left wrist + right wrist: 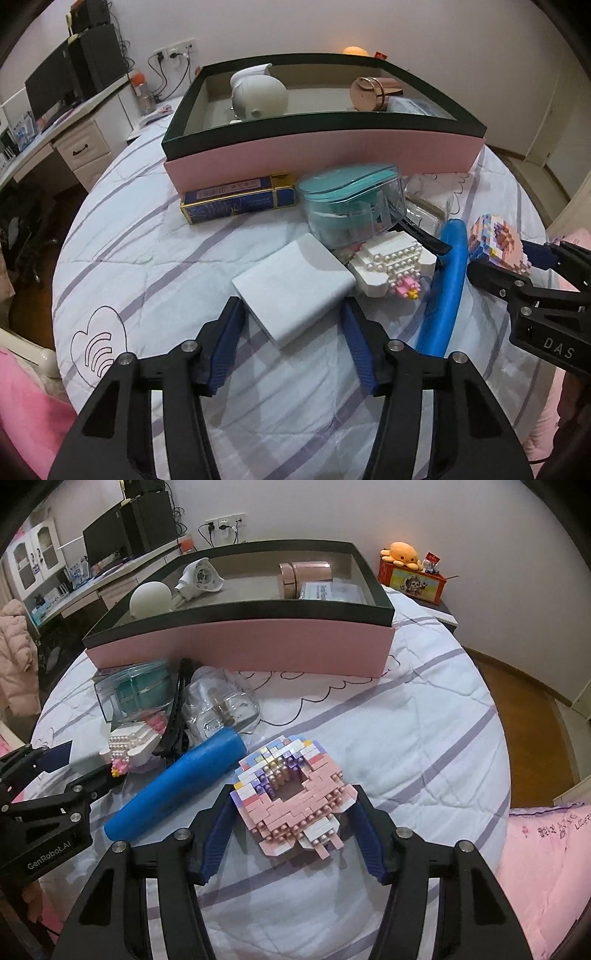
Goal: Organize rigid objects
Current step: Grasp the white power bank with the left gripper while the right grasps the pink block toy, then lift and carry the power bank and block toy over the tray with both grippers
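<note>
A: What are the left tongs (pixel 293 317) doing?

B: They are spread wide on either side of a flat white box (pixel 295 286) that lies on the bed (pixel 155 258). The blue pads sit just off its two near corners, and I can't see either one pressing on it.

A: And the right tongs (pixel 293 808)?

B: Their two blue pads are against the sides of a pink brick model (pixel 291 794), a ring-shaped piece with pastel bricks along its far edge. In the left wrist view the same model (pixel 496 240) sits between those tongs (pixel 480 258) toward the right edge of the bed. Whether it rests on the quilt or is raised off it, I cannot tell.

A: What lies between the two?

B: A blue tube (pixel 177 786) lies at a slant just left of the model. Beyond it are a white brick model (pixel 391 266) with a small pink piece, a black hair clip (pixel 175 716), and a clear case with a teal insert (pixel 351 203). A dark blue and gold carton (pixel 236 201) lies flat next to the case.

A: Where is the container?

B: A pink box with a dark rim (pixel 240 646) stands across the far side of the bed. Inside are a white round object (pixel 149 600), a white plug-like device (pixel 199 576), a rose-gold cylinder (pixel 303 576) and a flat pale packet (pixel 332 592).
</note>
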{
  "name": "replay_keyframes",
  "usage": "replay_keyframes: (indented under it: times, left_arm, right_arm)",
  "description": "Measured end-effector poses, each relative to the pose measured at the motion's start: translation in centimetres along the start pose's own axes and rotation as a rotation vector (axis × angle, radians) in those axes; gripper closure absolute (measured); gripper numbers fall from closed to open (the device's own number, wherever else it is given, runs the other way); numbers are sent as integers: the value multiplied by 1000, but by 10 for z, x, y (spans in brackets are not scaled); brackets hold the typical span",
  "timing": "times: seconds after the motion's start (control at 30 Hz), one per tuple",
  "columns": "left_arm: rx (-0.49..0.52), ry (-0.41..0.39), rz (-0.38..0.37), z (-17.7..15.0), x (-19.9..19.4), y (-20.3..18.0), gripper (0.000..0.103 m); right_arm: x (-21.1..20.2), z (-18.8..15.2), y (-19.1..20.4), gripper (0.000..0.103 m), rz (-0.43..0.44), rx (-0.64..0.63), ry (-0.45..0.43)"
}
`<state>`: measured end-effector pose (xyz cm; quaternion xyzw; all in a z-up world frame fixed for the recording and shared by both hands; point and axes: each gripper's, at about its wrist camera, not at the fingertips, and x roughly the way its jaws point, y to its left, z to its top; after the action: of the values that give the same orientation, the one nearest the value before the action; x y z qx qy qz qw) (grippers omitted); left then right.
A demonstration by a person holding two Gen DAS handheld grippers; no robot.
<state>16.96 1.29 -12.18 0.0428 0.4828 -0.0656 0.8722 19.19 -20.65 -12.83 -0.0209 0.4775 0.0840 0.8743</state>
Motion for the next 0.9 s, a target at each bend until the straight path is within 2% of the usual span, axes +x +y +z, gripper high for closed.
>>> replay_keyframes:
  times: [0.2,0.27,0.37,0.43,0.5,0.53,0.57,0.7,0.8,0.9]
  left_arm:
    - [2,4,15,0,-1,0,57]
    - [13,3,25,2,0,-1,47]
    - [-17,7,62,11,10,2,19]
    - [-28,-3,56,14,16,7,16]
    - [-40,-20,37,17,18,10,16]
    - [-37,-27,36,18,19,10,23]
    - [-27,-34,27,19,20,8,40]
    - [41,-39,57,18,17,-3,39]
    - [6,-26,26,18,16,3,39]
    - [5,-19,34,19,15,4,39]
  right_arm:
    - [-3,-1,-4,42,15,17,-4]
    - [-3,-2,-4,42,19,19,-4]
    - [-2,-2,-4,42,21,22,-3]
    - [-2,-2,-5,42,25,23,-2]
    - [-1,-1,-5,42,31,22,1]
    - [0,0,-6,42,33,23,3]
    - [0,0,-6,42,34,24,4]
    - [2,2,-7,42,33,23,7]
    - [2,2,-8,42,42,31,6]
    - [2,2,-9,42,42,37,6]
